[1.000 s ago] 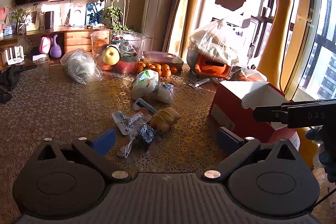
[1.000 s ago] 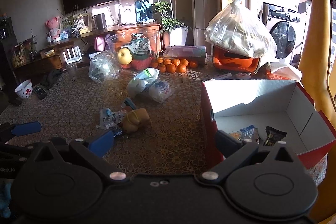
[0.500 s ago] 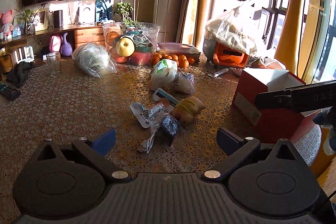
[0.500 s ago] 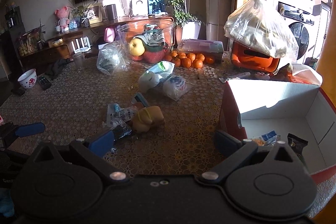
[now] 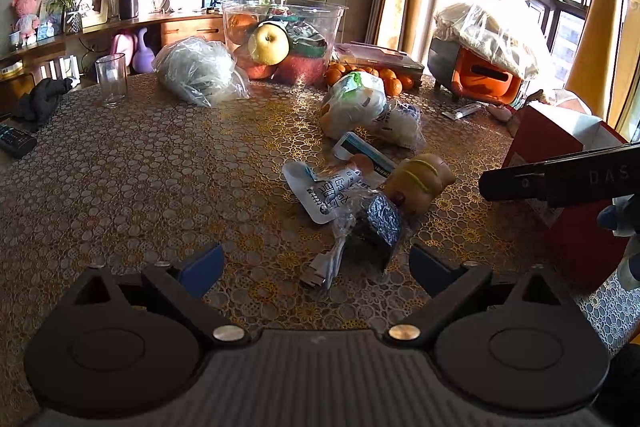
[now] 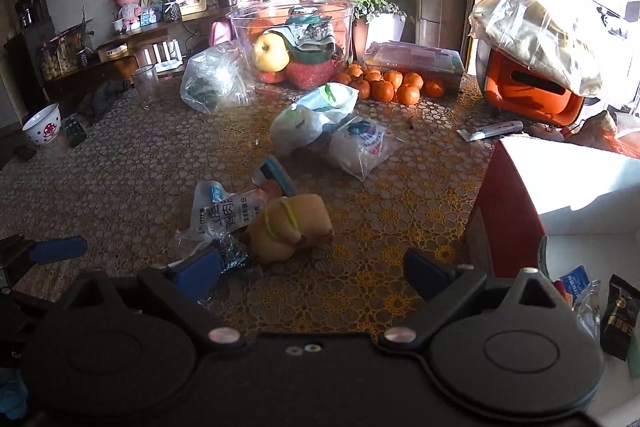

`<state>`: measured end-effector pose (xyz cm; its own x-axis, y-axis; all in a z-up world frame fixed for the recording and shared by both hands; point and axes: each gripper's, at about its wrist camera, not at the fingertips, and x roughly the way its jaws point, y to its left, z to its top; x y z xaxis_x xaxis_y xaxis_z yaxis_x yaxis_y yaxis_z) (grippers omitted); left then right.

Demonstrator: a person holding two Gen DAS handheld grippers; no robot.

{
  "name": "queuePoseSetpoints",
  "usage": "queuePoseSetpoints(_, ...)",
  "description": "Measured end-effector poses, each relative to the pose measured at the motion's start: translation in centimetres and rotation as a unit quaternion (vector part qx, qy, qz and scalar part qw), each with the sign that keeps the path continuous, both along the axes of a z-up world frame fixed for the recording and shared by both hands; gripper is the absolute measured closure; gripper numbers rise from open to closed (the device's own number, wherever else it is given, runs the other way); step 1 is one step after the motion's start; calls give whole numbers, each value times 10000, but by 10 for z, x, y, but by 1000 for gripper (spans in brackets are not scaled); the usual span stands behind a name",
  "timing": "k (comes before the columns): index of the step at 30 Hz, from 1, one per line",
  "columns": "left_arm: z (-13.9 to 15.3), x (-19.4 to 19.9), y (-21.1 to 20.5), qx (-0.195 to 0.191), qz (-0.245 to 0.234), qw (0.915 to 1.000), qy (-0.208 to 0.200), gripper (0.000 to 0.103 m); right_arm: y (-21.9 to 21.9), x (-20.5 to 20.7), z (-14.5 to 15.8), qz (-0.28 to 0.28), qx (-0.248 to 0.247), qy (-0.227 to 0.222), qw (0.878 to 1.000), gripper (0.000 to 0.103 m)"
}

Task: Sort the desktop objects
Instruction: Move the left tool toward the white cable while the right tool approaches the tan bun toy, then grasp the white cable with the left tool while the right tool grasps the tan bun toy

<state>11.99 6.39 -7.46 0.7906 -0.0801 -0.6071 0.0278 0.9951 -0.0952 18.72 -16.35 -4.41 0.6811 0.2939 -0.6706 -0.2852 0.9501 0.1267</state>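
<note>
On patterned table (image 5: 140,179), snack pile: white pouch (image 5: 328,189), foil-wrapped packet (image 5: 376,227), tan plush (image 5: 420,181), left gripper (image 5: 316,265) and right gripper (image 6: 312,267) both agape, jaws just narrowing slightly, nothing between, red box (image 6: 508,211) at right.

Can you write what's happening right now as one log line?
left tool: open, above dark snack pack | right tool: open, near yellow plush toy | red box: some snacks inside
</note>
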Motion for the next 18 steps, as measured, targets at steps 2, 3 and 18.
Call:
queuePoseSetpoints(2,-4,5,1,-9,-14,10000,39,9,3,7,-5,29,2,31,10000,5)
queuePoseSetpoints(3,-6,7,1,-7,-8,10000,50,12,5,10,-7,41,1,46,10000,5)
queuePoseSetpoints(18,-28,29,2,-114,-121,9995,254,36,18,42,-34,139,-1,252,9996,8)
